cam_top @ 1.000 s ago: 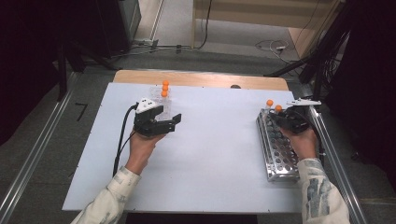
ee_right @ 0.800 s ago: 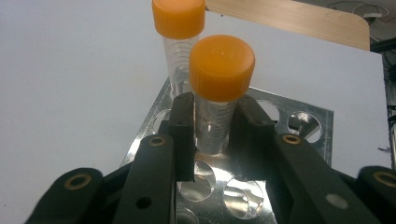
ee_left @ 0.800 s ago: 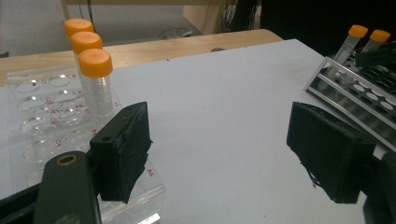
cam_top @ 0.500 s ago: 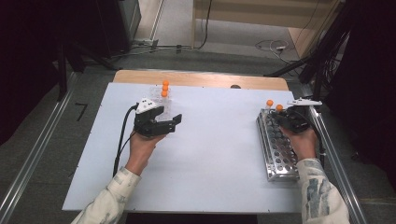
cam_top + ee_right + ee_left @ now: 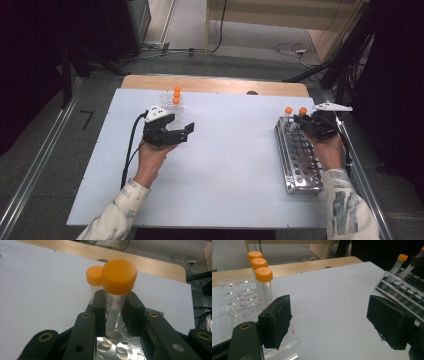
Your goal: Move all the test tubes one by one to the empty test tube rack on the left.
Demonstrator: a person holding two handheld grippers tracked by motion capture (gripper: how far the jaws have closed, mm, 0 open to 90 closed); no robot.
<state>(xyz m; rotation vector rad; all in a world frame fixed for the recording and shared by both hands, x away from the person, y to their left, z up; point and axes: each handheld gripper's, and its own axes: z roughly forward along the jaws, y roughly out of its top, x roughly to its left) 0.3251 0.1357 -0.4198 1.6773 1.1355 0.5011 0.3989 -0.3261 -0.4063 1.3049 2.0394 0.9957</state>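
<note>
right gripper (image 5: 116, 312) pinching orange-capped tube (image 5: 117, 290) over metal rack (image 5: 300, 160), right of frame | left gripper (image 5: 172, 131) spread beside clear rack (image 5: 234, 297), upper left | we keep tube upright, lower straight into a hole, then release

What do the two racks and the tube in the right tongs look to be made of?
Right rack: shiny metal, probably steel, mirror-like with punched holes. Left rack: clear plastic, likely acrylic, see-through with red markings. Tube in the right tongs: transparent plastic by its look, with printed graduations and a matte orange ribbed cap, probably plastic too.
</note>
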